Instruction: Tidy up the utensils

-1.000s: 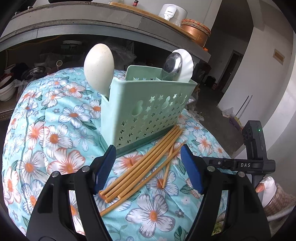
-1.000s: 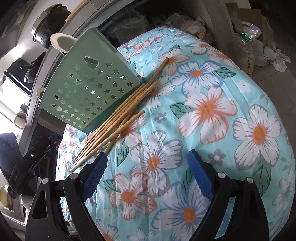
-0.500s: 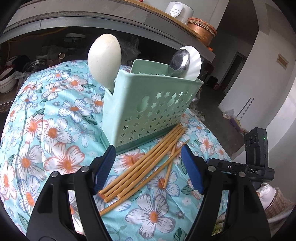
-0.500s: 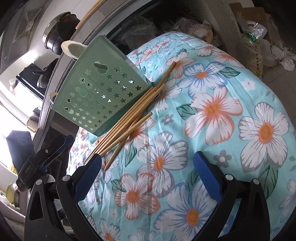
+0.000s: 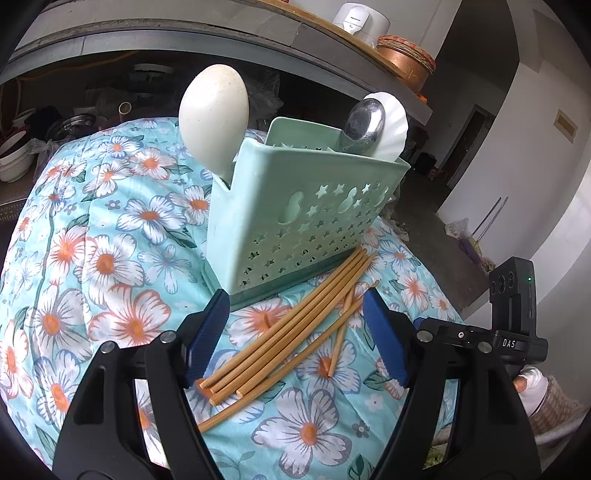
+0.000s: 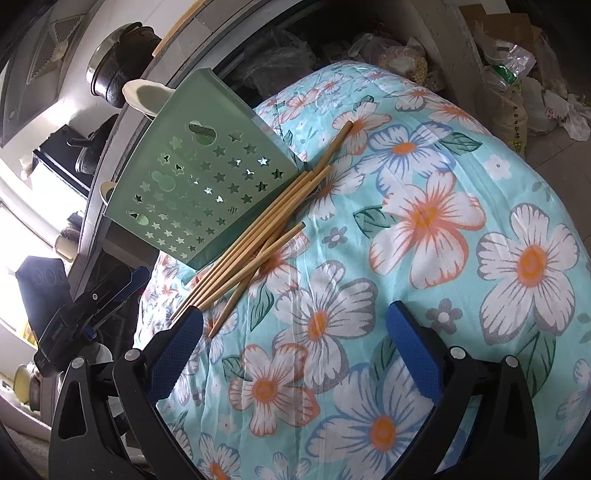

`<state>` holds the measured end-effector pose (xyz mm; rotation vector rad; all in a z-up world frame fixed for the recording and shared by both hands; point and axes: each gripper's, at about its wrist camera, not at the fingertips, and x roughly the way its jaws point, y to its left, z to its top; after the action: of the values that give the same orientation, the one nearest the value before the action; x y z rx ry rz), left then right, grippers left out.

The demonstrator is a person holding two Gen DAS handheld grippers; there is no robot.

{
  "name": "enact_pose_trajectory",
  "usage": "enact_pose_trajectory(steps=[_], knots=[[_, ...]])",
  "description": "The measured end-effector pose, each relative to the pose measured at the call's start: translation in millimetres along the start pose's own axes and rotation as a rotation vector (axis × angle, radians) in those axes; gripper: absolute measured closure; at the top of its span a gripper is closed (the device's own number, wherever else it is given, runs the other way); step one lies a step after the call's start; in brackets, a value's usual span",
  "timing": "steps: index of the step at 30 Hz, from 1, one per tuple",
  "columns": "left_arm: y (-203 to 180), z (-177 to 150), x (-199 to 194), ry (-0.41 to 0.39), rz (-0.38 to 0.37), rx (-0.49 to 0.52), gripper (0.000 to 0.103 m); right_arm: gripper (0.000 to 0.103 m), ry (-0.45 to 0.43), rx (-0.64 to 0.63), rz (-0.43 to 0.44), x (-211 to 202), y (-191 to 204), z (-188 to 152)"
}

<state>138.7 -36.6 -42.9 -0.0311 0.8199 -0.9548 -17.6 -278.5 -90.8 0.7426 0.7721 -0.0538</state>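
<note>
Left wrist view: left tool (image 5: 295,341) has closed in on the chopsticks (image 5: 291,332).
Both tools gape apart, empty; right tool (image 6: 295,350) waits at 5 o'clock of the caddy (image 6: 207,192).

Mint star-punched caddy (image 5: 306,218) upright holding spoons (image 5: 214,114), bamboo chopsticks (image 5: 291,332) loosely scattered against its base

A turquoise cloth printed with white and orange flowers (image 5: 103,258) covers the desk. Behind it runs a grey concrete counter (image 5: 155,26), carrying a white plastic appliance (image 5: 360,18) beside a round copper-coloured container (image 5: 406,61). Bulging plastic bags (image 6: 517,85) sit on the tiled floor (image 6: 561,155).
</note>
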Motion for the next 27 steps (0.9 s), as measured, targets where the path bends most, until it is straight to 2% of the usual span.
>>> enact_pose_trajectory(steps=[13,22,27], knots=[[0.7,-0.4,0.2,-0.001,0.0,-0.004,0.032,0.006,0.035,0.009,0.02,0.6,-3.5,5.3],[1.0,-1.0,-0.1,0.0,0.0,-0.005,0.032,0.006,0.023,0.054,0.051,-2.7,-9.1,6.9],[1.1,-0.5,-0.2,0.0,0.001,-0.007,0.032,0.006,0.019,0.051,0.039,-2.4,-7.1,5.8]])
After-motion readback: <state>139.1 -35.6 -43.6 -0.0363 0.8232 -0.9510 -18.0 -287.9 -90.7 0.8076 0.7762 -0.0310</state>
